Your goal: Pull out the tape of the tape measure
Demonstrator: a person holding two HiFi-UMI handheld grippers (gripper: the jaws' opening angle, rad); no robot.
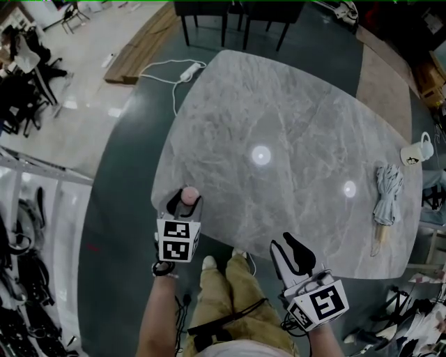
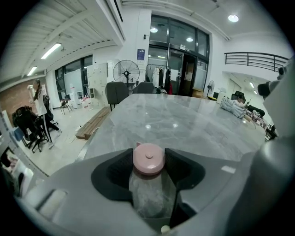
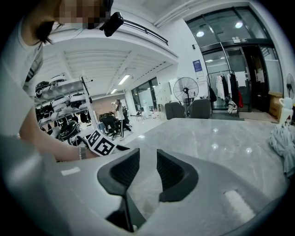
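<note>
A small round pink tape measure (image 1: 189, 194) sits at the near left edge of the grey marble table (image 1: 279, 104). My left gripper (image 1: 185, 202) has its dark pads against both sides of it. In the left gripper view the pink case (image 2: 149, 159) fills the gap of the left gripper (image 2: 149, 167), button side up. No tape shows outside the case. My right gripper (image 1: 282, 242) hovers at the table's near edge, to the right of the left one, with a narrow gap between its jaws. In its own view the right gripper (image 3: 148, 161) holds nothing.
A folded grey umbrella (image 1: 387, 195) lies near the table's right edge, with a white mug (image 1: 417, 150) beyond it. A white power strip (image 1: 188, 70) and cable lie on the floor past the far left corner. Dark chairs (image 1: 209, 14) stand at the far side.
</note>
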